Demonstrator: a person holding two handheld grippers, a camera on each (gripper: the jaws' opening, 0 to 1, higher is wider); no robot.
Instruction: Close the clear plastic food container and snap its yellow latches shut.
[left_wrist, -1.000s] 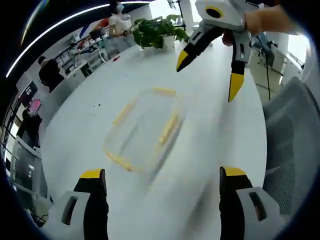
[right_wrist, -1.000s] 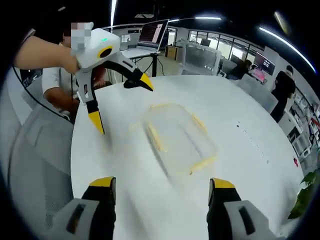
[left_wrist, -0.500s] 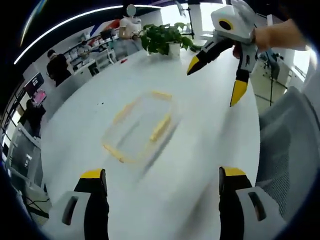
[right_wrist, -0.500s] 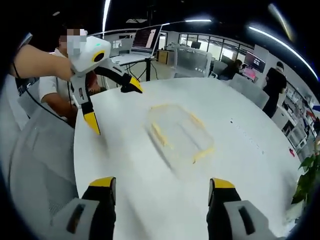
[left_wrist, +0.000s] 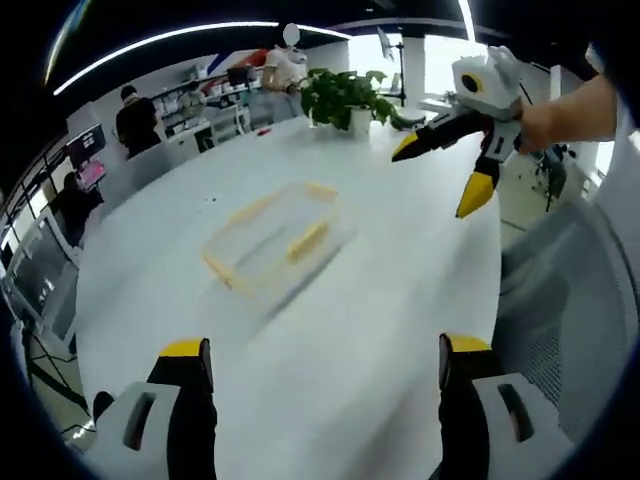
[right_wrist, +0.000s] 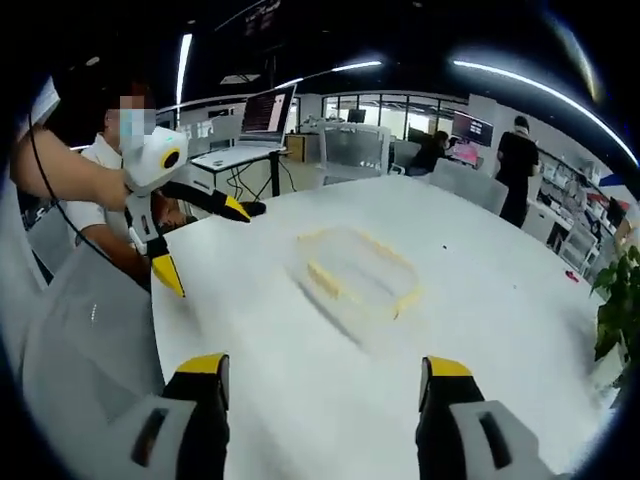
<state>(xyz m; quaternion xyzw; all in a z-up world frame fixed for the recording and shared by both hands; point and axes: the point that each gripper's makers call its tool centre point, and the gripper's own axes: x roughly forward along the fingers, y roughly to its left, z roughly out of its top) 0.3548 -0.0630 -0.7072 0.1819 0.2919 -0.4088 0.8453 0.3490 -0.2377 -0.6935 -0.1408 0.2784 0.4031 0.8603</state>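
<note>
Clear container (left_wrist: 272, 238) with yellow latches (left_wrist: 308, 240) lying alone mid white tabletop (left_wrist: 330, 330), smaller and further off than a second ago. Left tongs (left_wrist: 325, 360) spread wide, gripping nothing. Right tongs (right_wrist: 325, 370) likewise wide apart and empty, raised well clear of the container. Potted plant (left_wrist: 345, 97) at the far edge.

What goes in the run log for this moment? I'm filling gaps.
left gripper: open, empty | right gripper: open, empty | container: on white table, untouched | both grippers above table, apart from it
</note>
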